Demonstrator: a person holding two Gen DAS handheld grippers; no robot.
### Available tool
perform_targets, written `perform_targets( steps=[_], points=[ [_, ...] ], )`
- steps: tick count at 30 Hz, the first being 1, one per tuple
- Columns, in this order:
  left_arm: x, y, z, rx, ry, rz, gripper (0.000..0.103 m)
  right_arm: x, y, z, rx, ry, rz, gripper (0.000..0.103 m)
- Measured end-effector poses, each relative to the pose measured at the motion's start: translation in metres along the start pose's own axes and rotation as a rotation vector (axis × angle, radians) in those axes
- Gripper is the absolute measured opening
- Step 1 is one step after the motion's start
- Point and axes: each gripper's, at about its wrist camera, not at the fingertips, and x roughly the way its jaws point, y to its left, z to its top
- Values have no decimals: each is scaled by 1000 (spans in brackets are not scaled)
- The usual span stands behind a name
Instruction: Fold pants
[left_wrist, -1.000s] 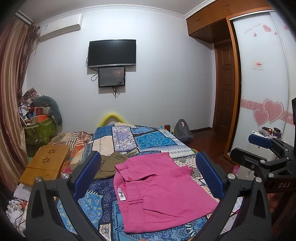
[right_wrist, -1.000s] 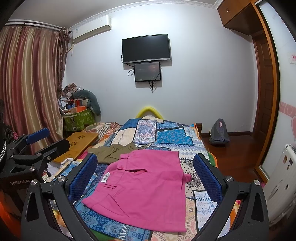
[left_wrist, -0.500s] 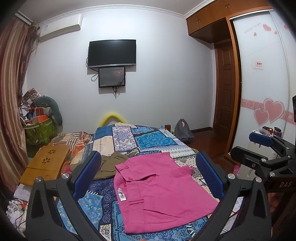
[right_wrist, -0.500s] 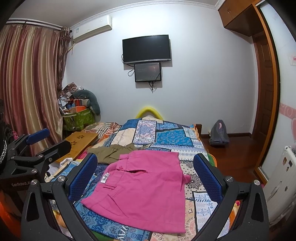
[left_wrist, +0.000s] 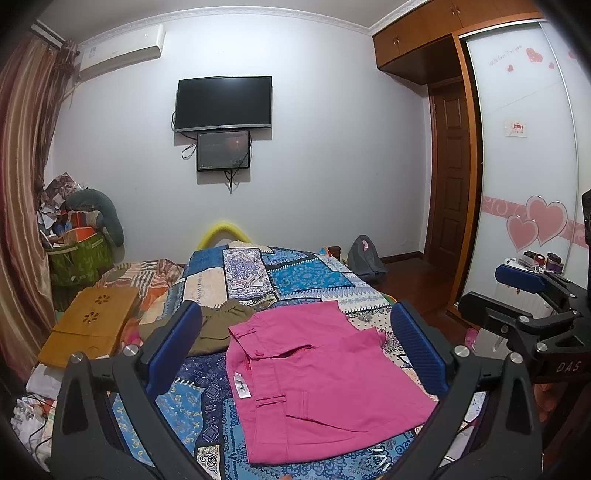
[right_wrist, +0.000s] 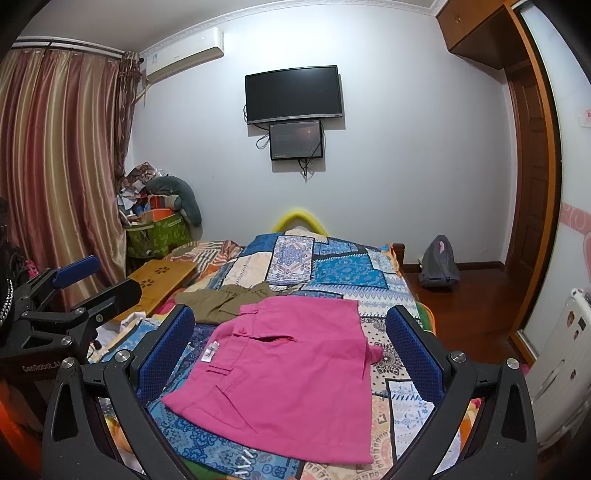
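Pink pants (left_wrist: 317, 384) lie folded into a flat rectangle on the patchwork bedspread (left_wrist: 295, 277), waistband to the left with a white tag. They also show in the right wrist view (right_wrist: 291, 373). My left gripper (left_wrist: 295, 347) is open and empty, held above the pants. My right gripper (right_wrist: 290, 350) is open and empty, also above them. The right gripper shows at the right edge of the left wrist view (left_wrist: 535, 306); the left gripper shows at the left edge of the right wrist view (right_wrist: 74, 295).
Olive-green pants (left_wrist: 218, 325) lie beyond the pink ones, also in the right wrist view (right_wrist: 225, 299). A wooden lap tray (left_wrist: 88, 325) sits at the bed's left. A cluttered green bag (left_wrist: 77, 254), a curtain (right_wrist: 55, 166), a grey backpack (right_wrist: 439, 262) and a wardrobe (left_wrist: 528, 166) surround the bed.
Nothing on the bed has moved. Both grippers stay open, with only a slight drift of the views.
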Motion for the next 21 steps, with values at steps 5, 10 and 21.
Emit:
perform_targets(
  steps=[5,10,21],
  points=[
    [1,0,0,-2,-2,3,103,1,-2,0,3,4,0,103],
    [3,0,-2,-7,3,4,103,2,-4,0,5,9,1,103],
    [14,2,-4,-11,17,12,103,11,-9,-2,18,28,0,103]
  ],
)
